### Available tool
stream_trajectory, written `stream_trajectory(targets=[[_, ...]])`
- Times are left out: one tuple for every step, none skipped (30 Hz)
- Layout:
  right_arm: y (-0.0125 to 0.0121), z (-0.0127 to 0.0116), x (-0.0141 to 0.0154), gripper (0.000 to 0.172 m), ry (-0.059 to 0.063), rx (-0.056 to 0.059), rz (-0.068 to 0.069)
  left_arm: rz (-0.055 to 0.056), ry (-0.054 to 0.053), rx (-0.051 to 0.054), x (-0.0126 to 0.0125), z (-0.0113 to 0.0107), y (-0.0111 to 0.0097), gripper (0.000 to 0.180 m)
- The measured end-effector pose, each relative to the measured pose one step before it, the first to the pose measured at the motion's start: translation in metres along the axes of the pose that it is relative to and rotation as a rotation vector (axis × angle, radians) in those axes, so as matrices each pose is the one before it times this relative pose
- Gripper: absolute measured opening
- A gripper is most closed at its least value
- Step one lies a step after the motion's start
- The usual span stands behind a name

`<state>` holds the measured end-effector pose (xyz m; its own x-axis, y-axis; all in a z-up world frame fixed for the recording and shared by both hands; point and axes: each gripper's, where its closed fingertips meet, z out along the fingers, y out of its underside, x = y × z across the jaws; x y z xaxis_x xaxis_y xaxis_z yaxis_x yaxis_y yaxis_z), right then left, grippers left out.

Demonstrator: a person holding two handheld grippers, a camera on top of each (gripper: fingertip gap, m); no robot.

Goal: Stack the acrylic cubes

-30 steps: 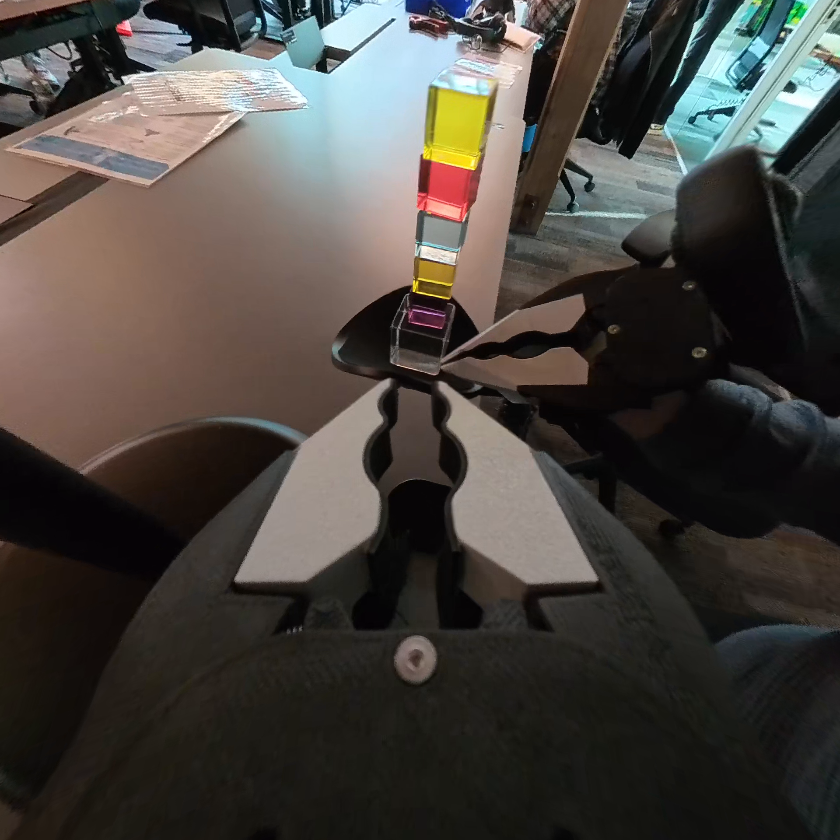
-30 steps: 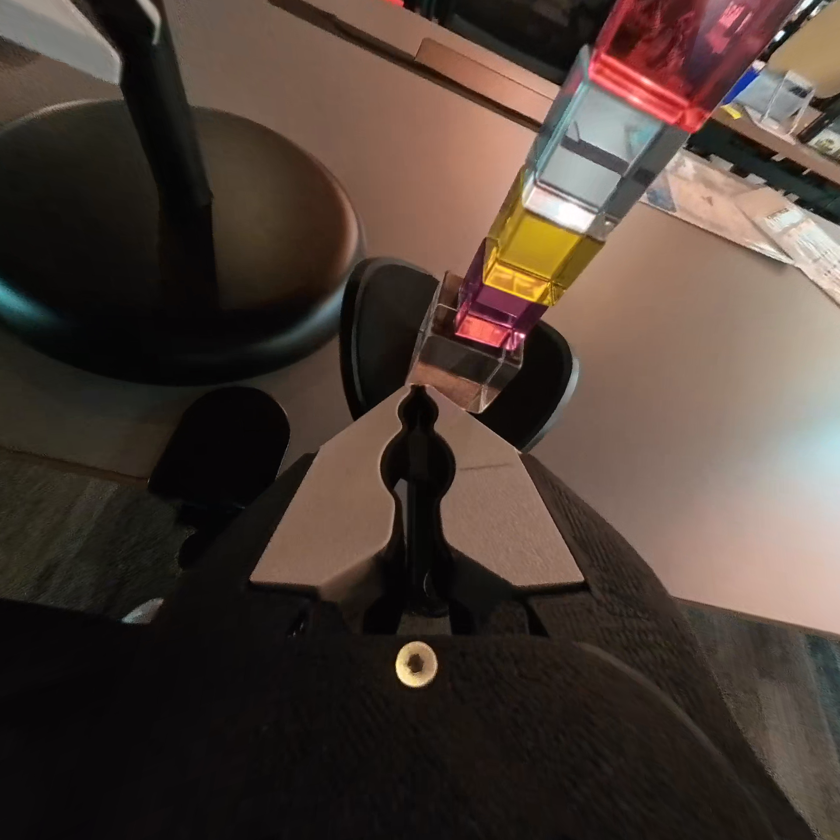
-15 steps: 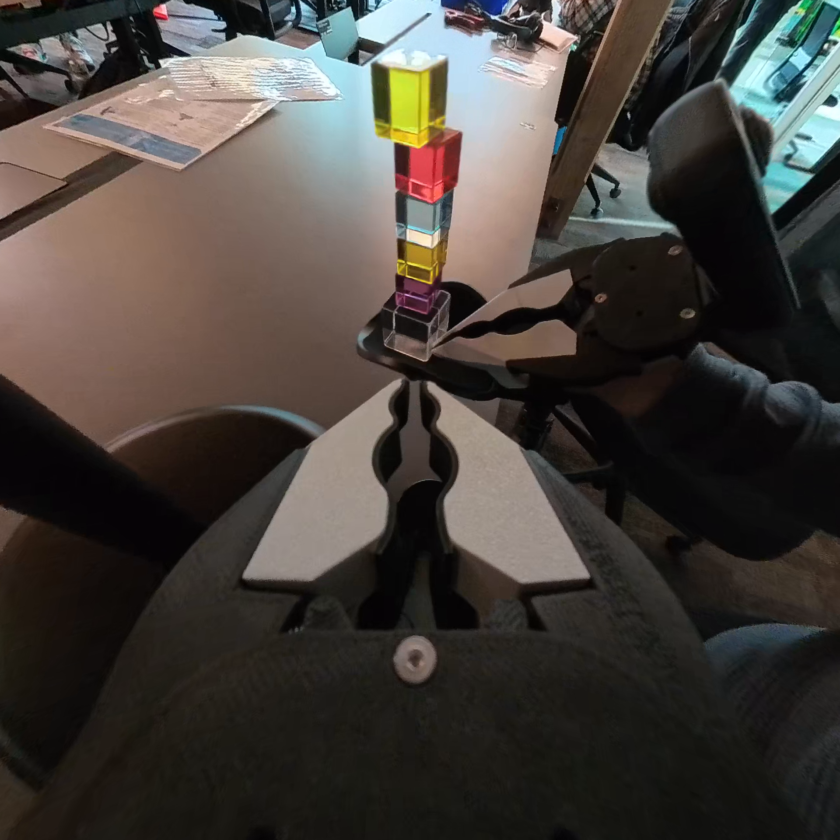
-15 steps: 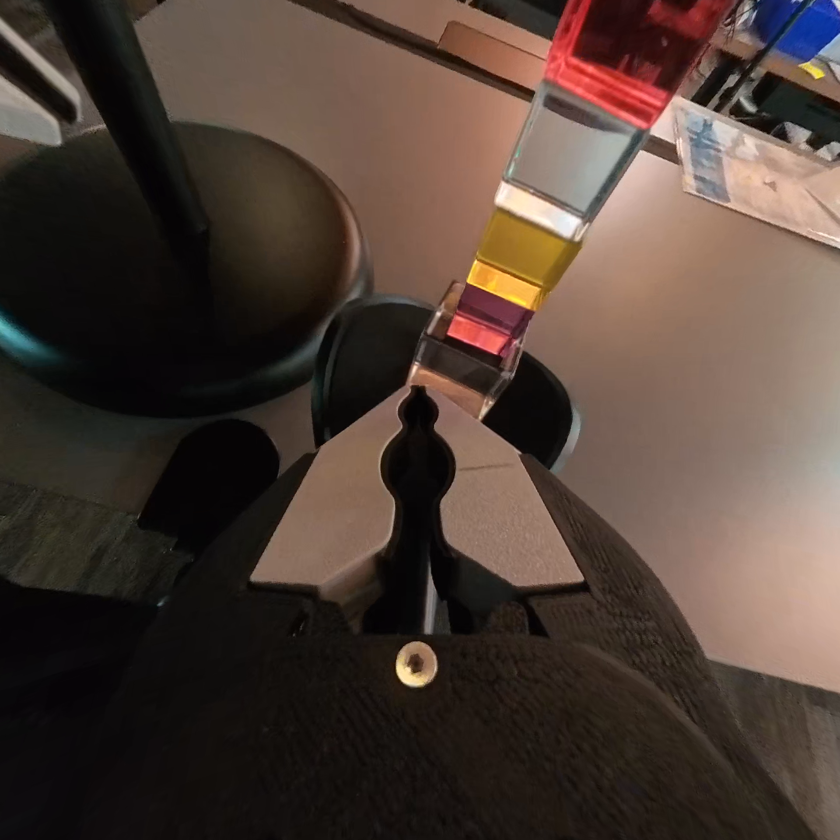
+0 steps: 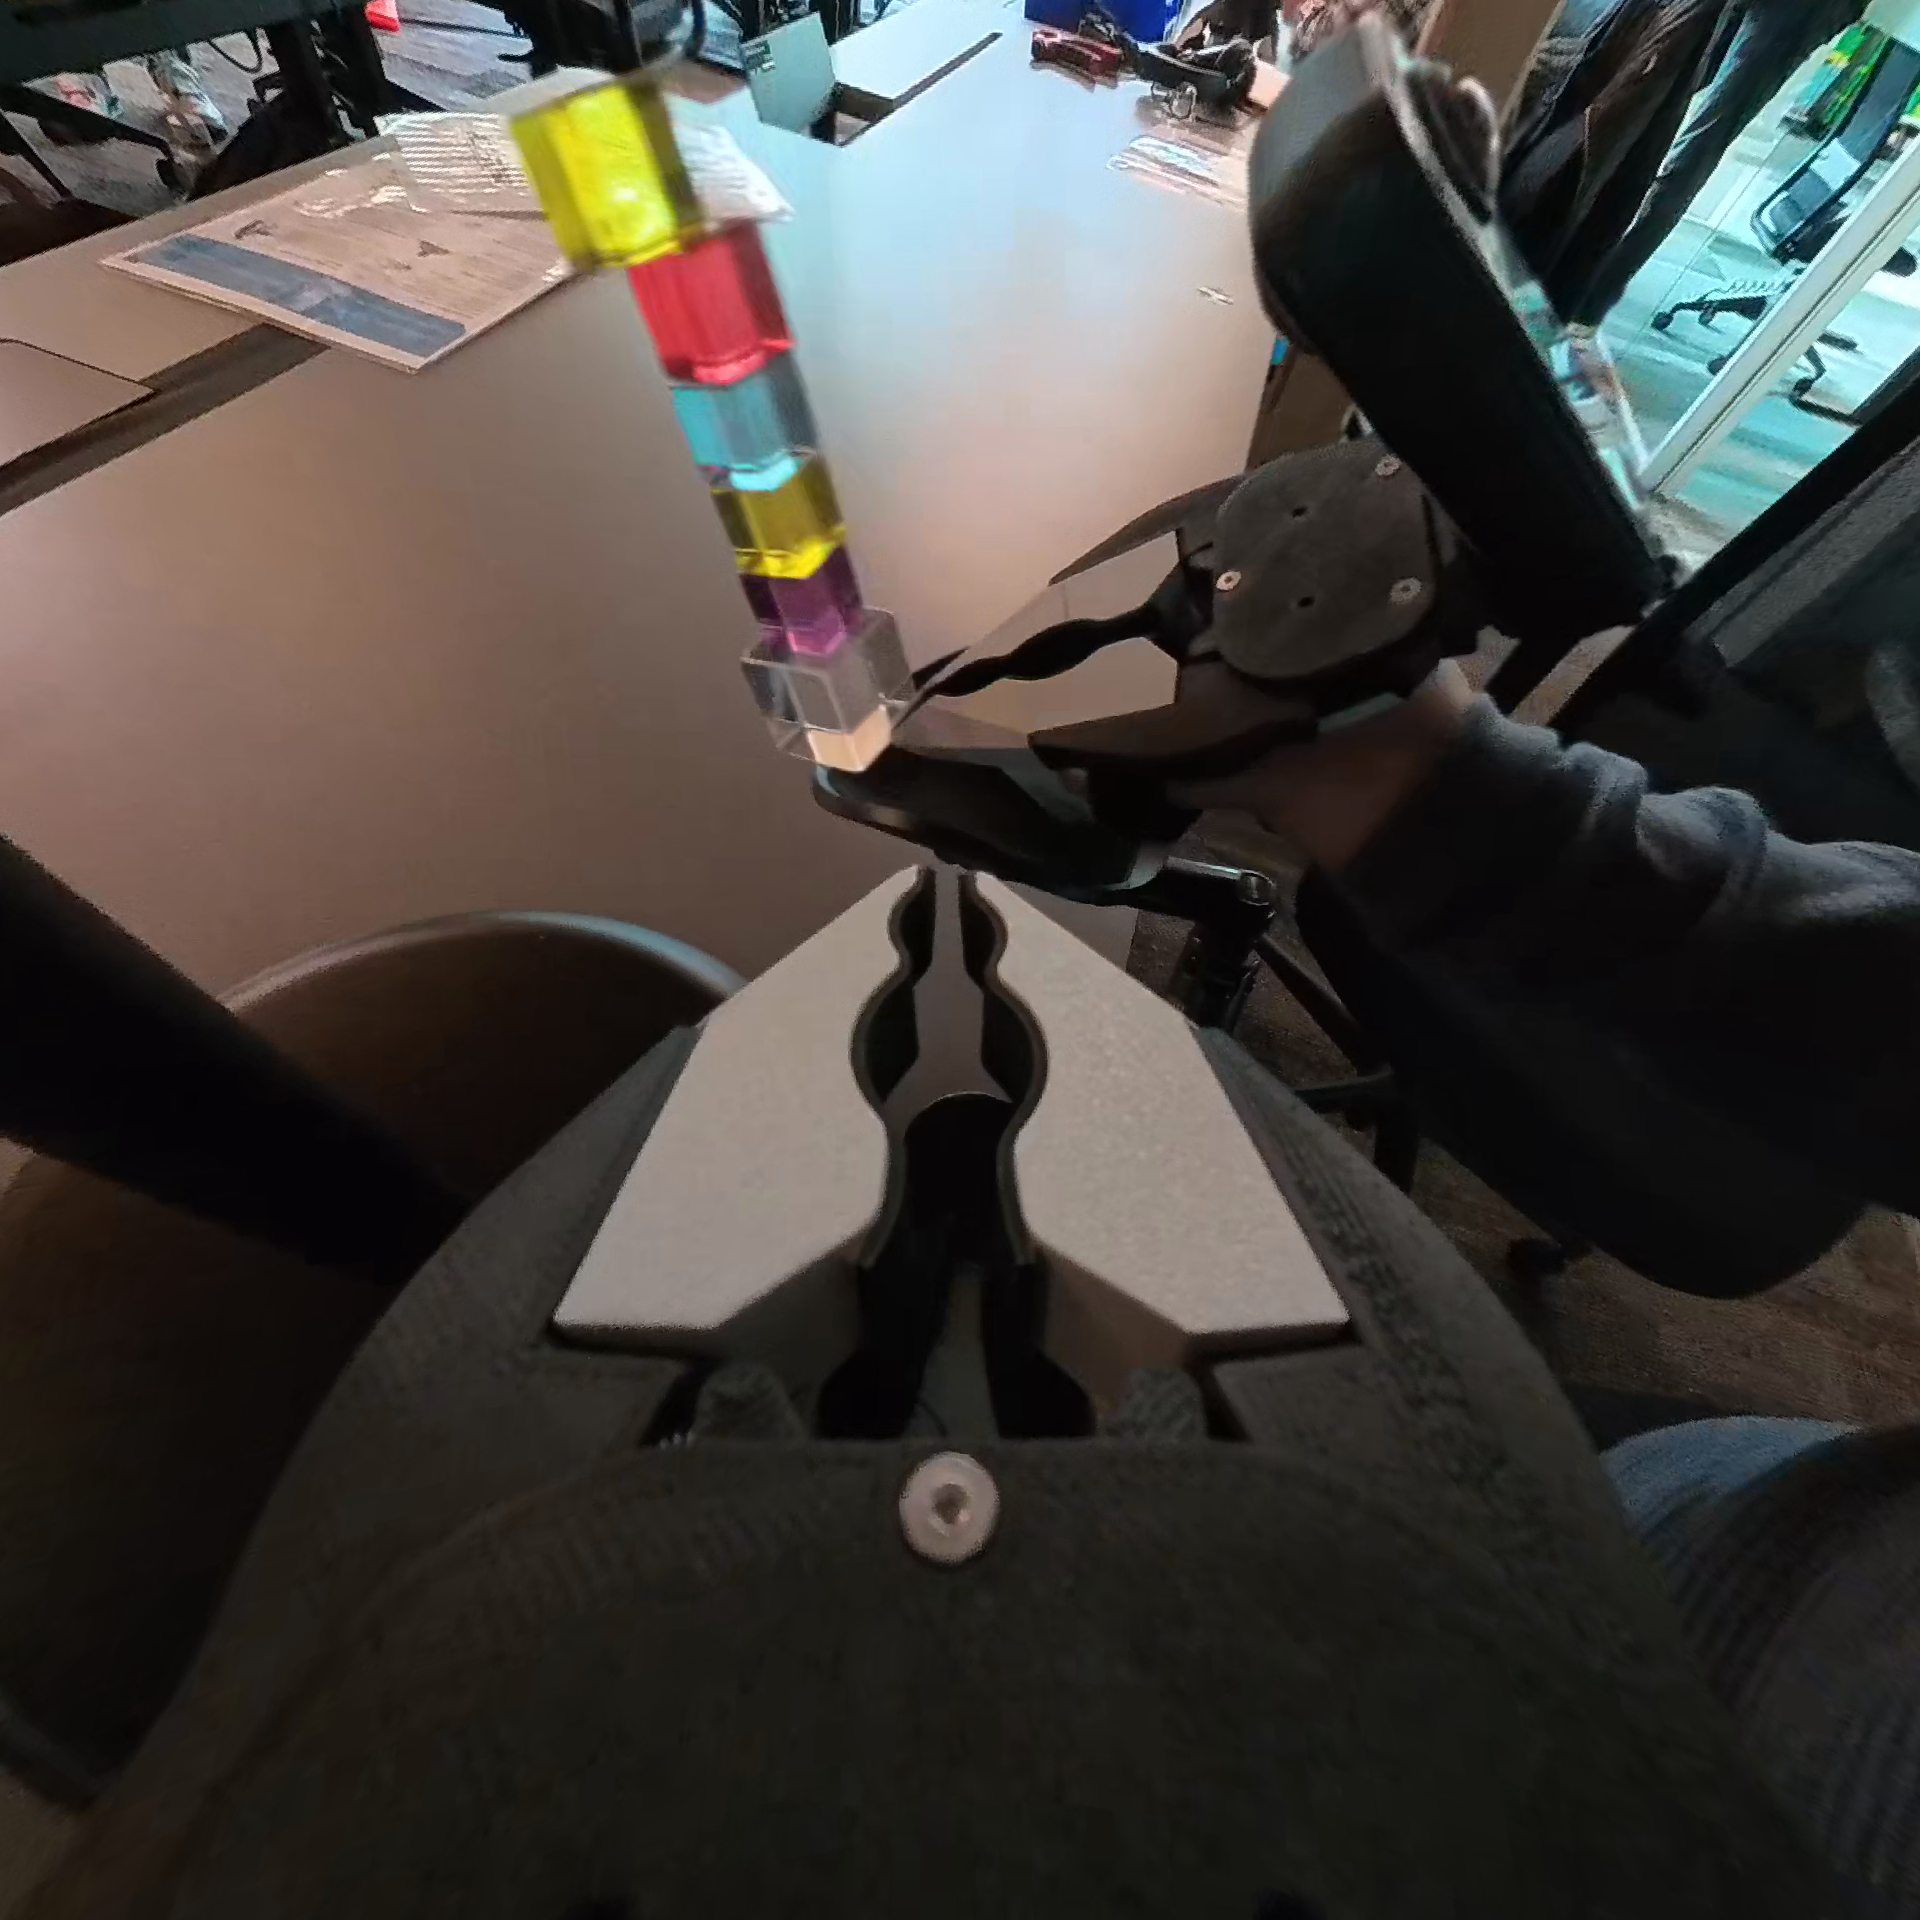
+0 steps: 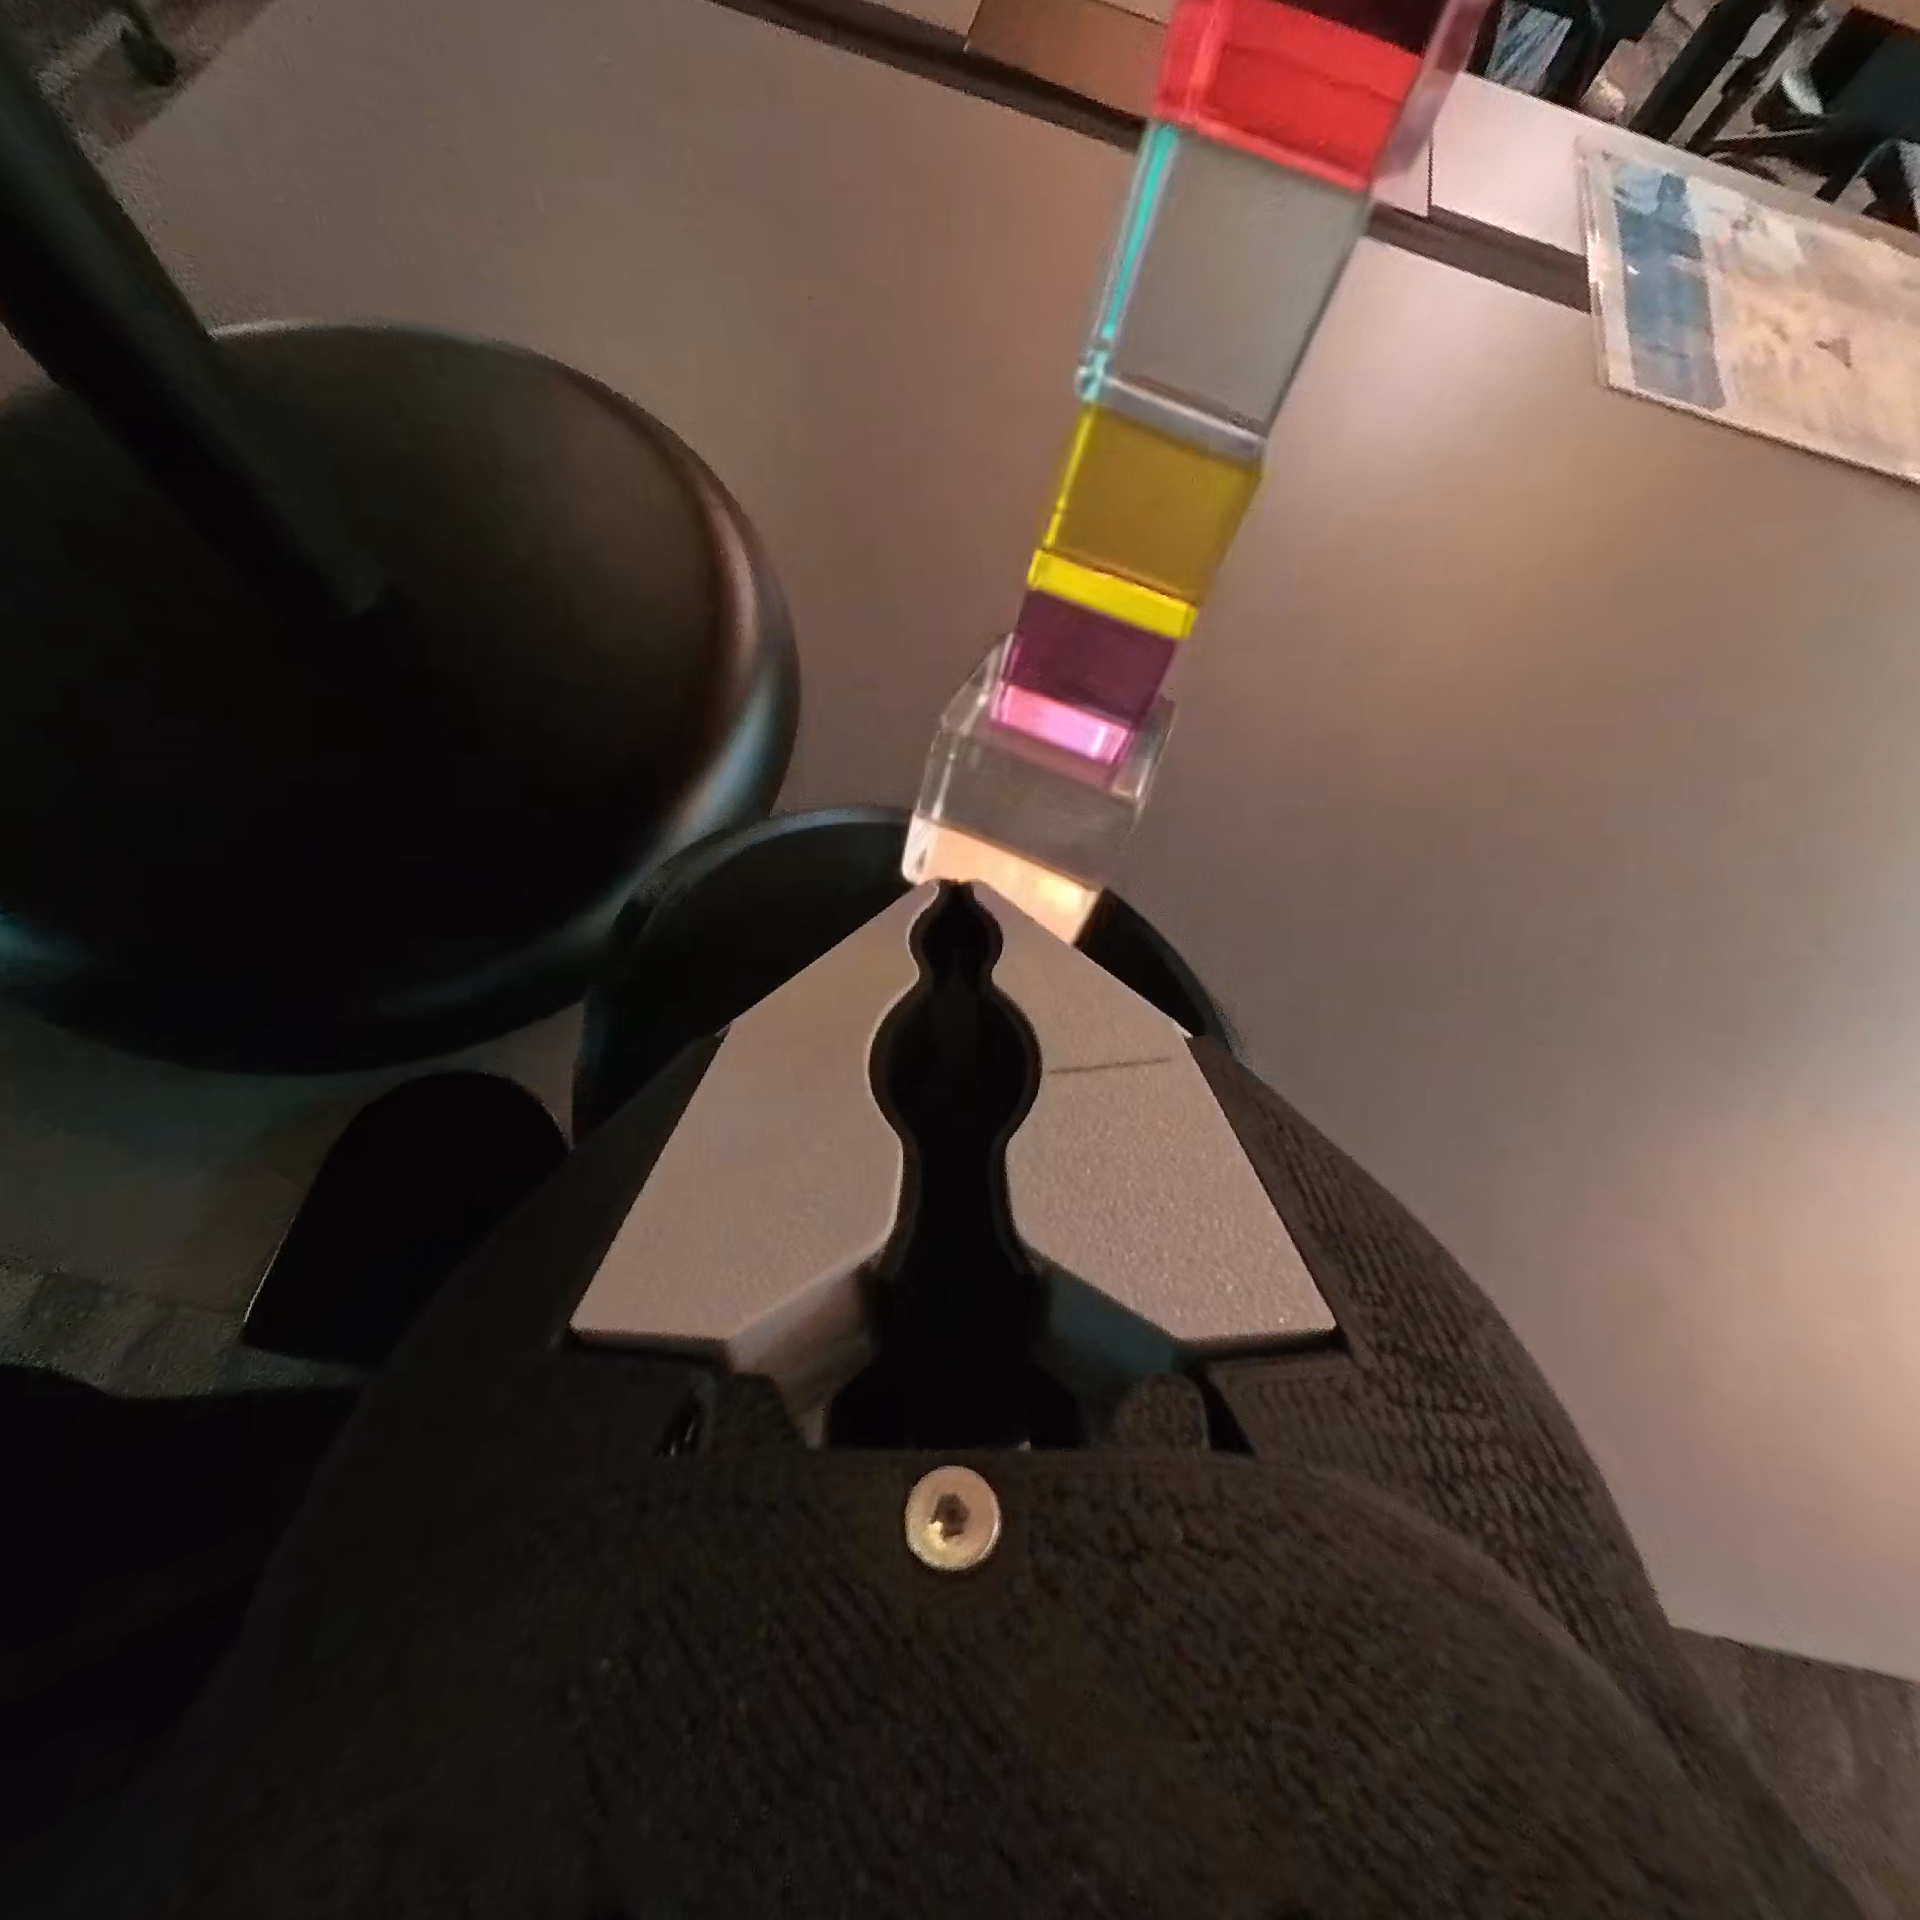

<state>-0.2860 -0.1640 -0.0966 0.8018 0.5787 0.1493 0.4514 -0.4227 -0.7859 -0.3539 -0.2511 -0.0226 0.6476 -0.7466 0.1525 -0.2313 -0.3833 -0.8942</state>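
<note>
My right gripper is pressed together, its tip touching the lower edge of the clear cube at the base of the cube stack. The stack rises above the surface, ahead of my nearly closed, empty left gripper. A second ago the stack stood upright; it now leans left.

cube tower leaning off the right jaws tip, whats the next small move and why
Probably steady the right gripper and level it slowly: the tilted tower of translucent coloured cubes rests only by its clear bottom cube on the shut tips; the left gripper is apart, holding nothing.
</note>
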Motion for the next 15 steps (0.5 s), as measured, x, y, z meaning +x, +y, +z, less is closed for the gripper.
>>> stream_trajectory(targets=[[-0.00066, 0.00111, 0.00015, 0.0, -0.0014, -0.0008, 0.0039, -0.0016, -0.0011, -0.0007, -0.00015, -0.00021, 0.00061, 0.003], [-0.00073, 0.00093, 0.0002, 0.0, -0.0008, 0.0001, 0.0042, -0.0012, -0.0012, -0.0002, -0.00018, -0.00021, 0.00044, 0.003], [-0.00032, 0.00092, 0.00024, 0.0, 0.0, -0.0006, 0.0029, -0.0014, -0.0011, 0.0001, -0.0002, -0.00022, 0.00019, 0.003], [0.00024, 0.00082, 0.0001, 0.0, -0.0008, -0.002, 0.0022, -0.0014, -0.0001, 0.0007, -0.00003, -0.00035, 0.00008, 0.003], [0.00035, 0.0003, -0.00047, 0.0, -0.0037, -0.0017, 0.0032, -0.0005, -0.0003, 0.0009, 0.00006, -0.00053, -0.00006, 0.003], [-0.00029, -0.00106, -0.00129, 0.0, -0.005, 0.0019, 0.0039, 0.0012, -0.0021, 0.0006, -0.00039, -0.00058, 0.0001, 0.003], [-0.0016, -0.00294, -0.00132, 0.0, -0.0023, 0.0106, 0.0015, 0.0015, -0.0035, 0.0002, -0.00064, -0.00098, 0.0002, 0.003], [-0.00292, -0.00467, -0.00119, 0.0, 0.0024, 0.0197, -0.0028, 0.0, -0.0039, 0.001, -0.00099, -0.00123, 0.00017, 0.003], [-0.00306, -0.00579, -0.00123, 0.0, 0.0031, 0.0214, -0.0041, -0.0023, -0.0035, 0.0031, -0.0011, -0.00157, 0.00005, 0.003], [-0.00271, -0.0063, -0.00139, 0.0, 0.0009, 0.0201, -0.0025, -0.0044, -0.0035, 0.0041, -0.00131, -0.00159, -0.00011, 0.003], [-0.00268, -0.00657, -0.0015, 0.0, -0.0015, 0.0216, -0.0027, -0.0051, -0.0018, 0.0043, -0.0013, -0.00174, -0.00012, 0.004], [-0.00275, -0.00663, -0.00166, 0.0, -0.0043, 0.0234, -0.0048, -0.0047, 0.001, 0.005, -0.0008, -0.00172, -0.00031, 0.004], [-0.00283, -0.00662, -0.00188, 0.0, -0.0056, 0.0242, -0.0069, -0.0029, 0.0039, 0.0056, -0.00023, -0.00165, -0.00037, 0.005], [-0.00254, -0.00644, -0.0013, 0.0, -0.0021, 0.0229, -0.0089, -0.0006, 0.006, 0.0063, 0.0003, -0.00171, -0.00059, 0.005], [-0.00202, -0.00612, -0.00013, 0.0, 0.0046, 0.0189, -0.0104, 0.0002, 0.0037, 0.0048, 0.00017, -0.00149, -0.00037, 0.006]])
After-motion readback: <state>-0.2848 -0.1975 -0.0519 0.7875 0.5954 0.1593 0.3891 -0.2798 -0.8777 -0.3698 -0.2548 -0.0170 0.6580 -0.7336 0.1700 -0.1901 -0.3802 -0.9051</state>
